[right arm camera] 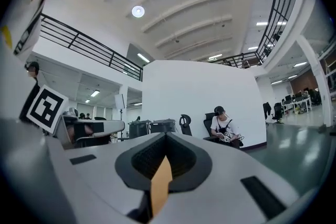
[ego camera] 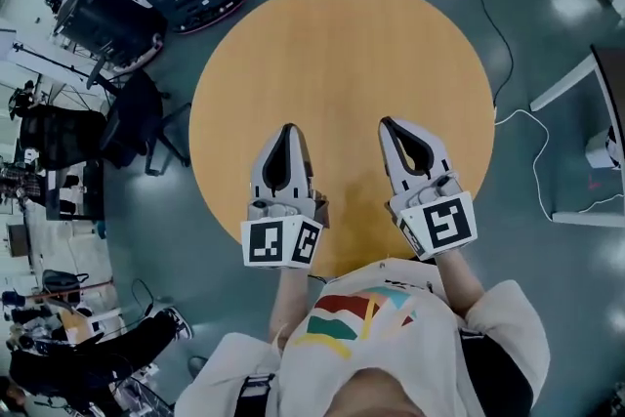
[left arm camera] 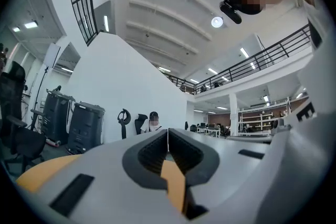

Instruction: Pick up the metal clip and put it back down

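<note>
Closest below me is a white shirt (ego camera: 371,317) with a coloured print; beyond it both my tools sit over the round wooden table (ego camera: 342,44). My left gripper (ego camera: 287,130) is clenched on nothing, tips meeting, and my right gripper (ego camera: 387,124) is clamped empty too. No metal clip shows in any view, so I cannot tell which way it lies, its long axis, or which hand is nearer. Count: two grippers, one table, no clip visible.

round wooden table (ego camera: 342,63) | black office chair (ego camera: 135,120) left of it | dark cases (left arm camera: 84,126) | seated person (right arm camera: 223,128) by white wall
</note>
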Available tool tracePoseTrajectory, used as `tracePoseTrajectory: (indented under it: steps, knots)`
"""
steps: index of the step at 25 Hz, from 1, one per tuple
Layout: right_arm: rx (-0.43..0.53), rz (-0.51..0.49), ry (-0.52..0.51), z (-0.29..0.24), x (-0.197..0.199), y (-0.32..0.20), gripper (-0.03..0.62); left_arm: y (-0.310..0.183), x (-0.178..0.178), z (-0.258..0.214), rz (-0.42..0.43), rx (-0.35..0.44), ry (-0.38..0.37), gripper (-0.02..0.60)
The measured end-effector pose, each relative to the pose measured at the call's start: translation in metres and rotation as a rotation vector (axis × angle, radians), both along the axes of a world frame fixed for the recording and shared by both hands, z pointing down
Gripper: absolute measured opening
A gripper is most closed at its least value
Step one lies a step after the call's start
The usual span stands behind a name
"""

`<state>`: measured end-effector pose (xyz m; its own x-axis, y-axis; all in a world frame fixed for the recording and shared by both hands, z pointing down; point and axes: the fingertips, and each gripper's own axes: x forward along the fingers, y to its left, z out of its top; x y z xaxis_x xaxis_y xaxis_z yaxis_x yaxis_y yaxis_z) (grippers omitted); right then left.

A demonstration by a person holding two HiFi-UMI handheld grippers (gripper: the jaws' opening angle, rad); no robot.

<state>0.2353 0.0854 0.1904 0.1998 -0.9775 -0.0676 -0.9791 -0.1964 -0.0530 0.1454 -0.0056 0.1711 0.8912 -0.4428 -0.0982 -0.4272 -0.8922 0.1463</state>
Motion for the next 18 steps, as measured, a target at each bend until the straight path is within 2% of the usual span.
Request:
tracePoseTrajectory:
  steps: [8, 18]
  knots:
    - [-0.003, -0.003, 0.015, -0.005, 0.010, 0.015, 0.014, 0.019, 0.025, -0.012, 0.033, 0.013, 0.017, 0.048]
    - [-0.026, -0.044, 0.027, -0.001, 0.000, -0.005, 0.014, -0.002, 0.006, -0.013, -0.022, 0.002, 0.025, 0.048]
